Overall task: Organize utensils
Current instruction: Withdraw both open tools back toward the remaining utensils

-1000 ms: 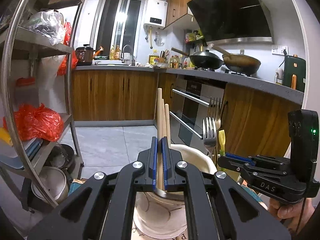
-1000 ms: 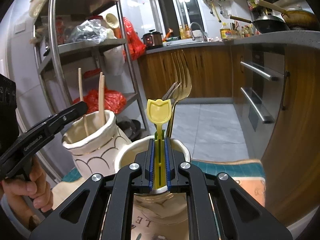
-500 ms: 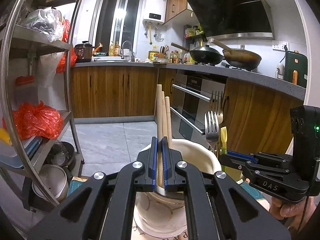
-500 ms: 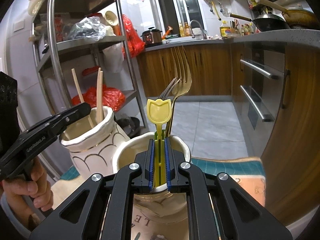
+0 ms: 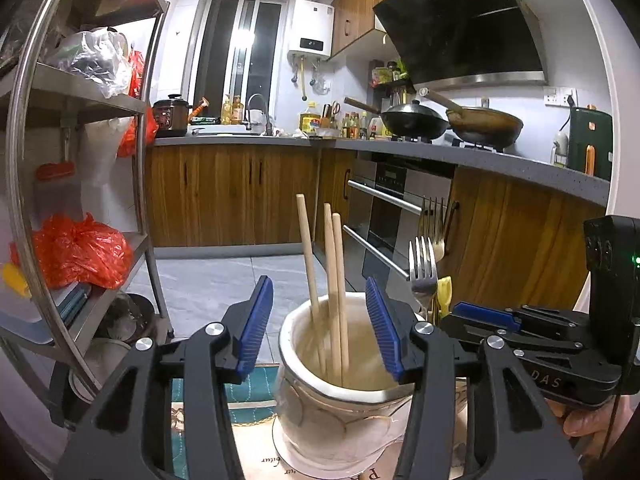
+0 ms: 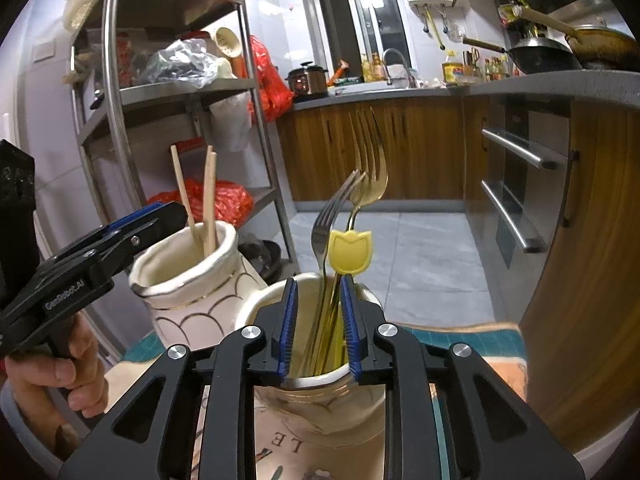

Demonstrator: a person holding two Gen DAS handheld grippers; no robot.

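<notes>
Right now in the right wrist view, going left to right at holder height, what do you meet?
left gripper → wooden chopsticks in the white vase → silver fork → yellow tulip utensil → oven handles

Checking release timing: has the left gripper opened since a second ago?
Yes. The left gripper was shut on a chopstick; now its blue pads stand wide apart, either side of the chopsticks, which stand free in the jar.
</notes>
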